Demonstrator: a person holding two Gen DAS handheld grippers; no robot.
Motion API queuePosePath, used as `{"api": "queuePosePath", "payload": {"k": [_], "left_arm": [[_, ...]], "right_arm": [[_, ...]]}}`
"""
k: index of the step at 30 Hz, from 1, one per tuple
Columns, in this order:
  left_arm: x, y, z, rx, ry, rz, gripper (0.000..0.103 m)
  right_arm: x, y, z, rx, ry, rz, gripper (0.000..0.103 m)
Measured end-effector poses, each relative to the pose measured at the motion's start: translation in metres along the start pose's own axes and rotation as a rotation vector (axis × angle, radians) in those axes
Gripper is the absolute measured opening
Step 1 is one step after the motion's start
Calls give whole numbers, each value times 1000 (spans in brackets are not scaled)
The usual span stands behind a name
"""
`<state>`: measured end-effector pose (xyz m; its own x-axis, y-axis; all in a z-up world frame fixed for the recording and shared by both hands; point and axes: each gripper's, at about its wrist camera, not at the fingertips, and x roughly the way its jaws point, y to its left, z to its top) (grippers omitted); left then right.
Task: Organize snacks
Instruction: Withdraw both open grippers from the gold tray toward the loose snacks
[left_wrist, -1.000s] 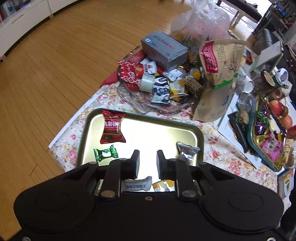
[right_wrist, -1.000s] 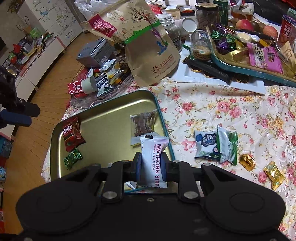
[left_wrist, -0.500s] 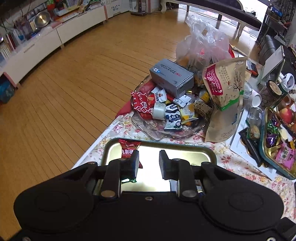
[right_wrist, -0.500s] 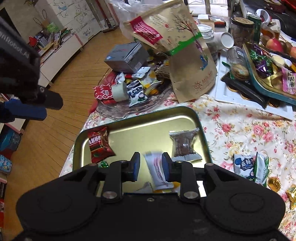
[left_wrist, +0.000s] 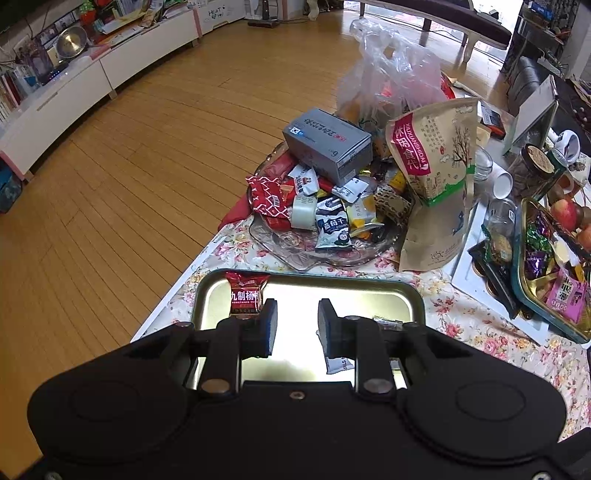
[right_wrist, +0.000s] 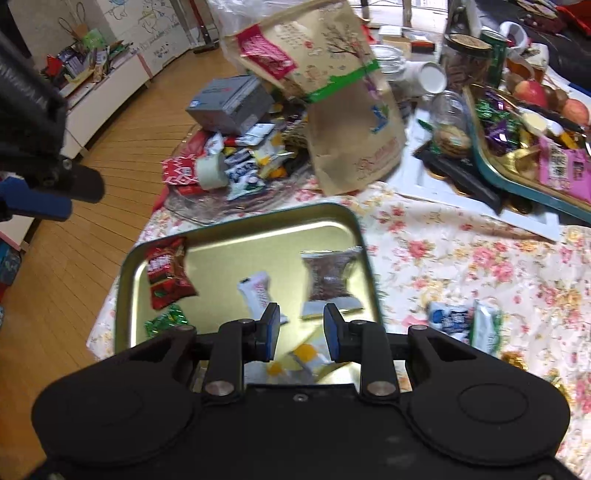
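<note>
A gold metal tray (right_wrist: 229, 243) lies on the floral tablecloth. In it are a red snack packet (right_wrist: 166, 273), a green candy (right_wrist: 164, 323), a white hawthorn strip (right_wrist: 256, 293), a clear packet of brown snack (right_wrist: 330, 275) and yellow-white wrappers (right_wrist: 303, 360). My right gripper (right_wrist: 300, 332) is open and empty above the tray's near side. My left gripper (left_wrist: 295, 326) is open and empty above the tray (left_wrist: 369, 286), with the red packet (left_wrist: 244, 297) just beyond its left finger.
A glass dish (left_wrist: 295, 254) piled with snacks and a grey box (left_wrist: 327, 144) sits beyond the tray, beside a tall brown bag (left_wrist: 434, 177). A second tray (right_wrist: 517, 177) with candies and fruit stands right. Blue and green packets (right_wrist: 465, 321) lie on the cloth.
My right gripper opened and dropped the white hawthorn strip into the tray, then lifted. My left gripper rose and pulled back from the tray, staying open.
</note>
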<state>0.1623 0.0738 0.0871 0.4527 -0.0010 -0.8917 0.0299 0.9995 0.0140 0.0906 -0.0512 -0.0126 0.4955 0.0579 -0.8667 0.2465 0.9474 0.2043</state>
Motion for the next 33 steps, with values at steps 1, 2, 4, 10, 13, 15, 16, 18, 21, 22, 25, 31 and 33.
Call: {"api": "queuePosePath", "payload": {"k": [1, 2, 4, 10, 13, 15, 16, 18, 21, 22, 25, 31, 33], "left_arm": [[-1, -2, -1, 10, -6, 5, 34], [-1, -5, -1, 19, -12, 11, 34], [-2, -10, -3, 35, -23, 21, 39], [-3, -32, -11, 99, -40, 27, 46], [-1, -45, -15, 134, -24, 7, 46], [2, -52, -18, 152, -10, -2, 46], [3, -56, -20, 159, -4, -3, 46], [5, -66, -25, 183, 8, -10, 46], [9, -78, -31, 214, 28, -21, 46], [11, -83, -34, 227, 38, -27, 46], [15, -97, -43, 266, 72, -50, 46], [20, -126, -59, 349, 105, -63, 46], [21, -134, -64, 373, 105, -56, 46]], "right_arm": [[-1, -5, -1, 1, 3, -9, 29], [-1, -11, -3, 2, 5, -20, 29], [-2, -23, -5, 10, 8, -39, 29], [-8, -64, -15, 57, 20, -82, 29], [-10, -85, -20, 79, 23, -112, 29], [-12, -99, -23, 103, 22, -123, 29], [-13, -107, -24, 119, 21, -128, 29], [-14, -124, -27, 156, 18, -137, 29], [-13, -143, -30, 204, 25, -157, 29], [-14, -148, -30, 216, 27, -159, 29], [-19, -165, -32, 242, 23, -167, 29], [-31, -196, -40, 303, 14, -190, 29], [-35, -205, -45, 317, 13, -195, 29]]}}
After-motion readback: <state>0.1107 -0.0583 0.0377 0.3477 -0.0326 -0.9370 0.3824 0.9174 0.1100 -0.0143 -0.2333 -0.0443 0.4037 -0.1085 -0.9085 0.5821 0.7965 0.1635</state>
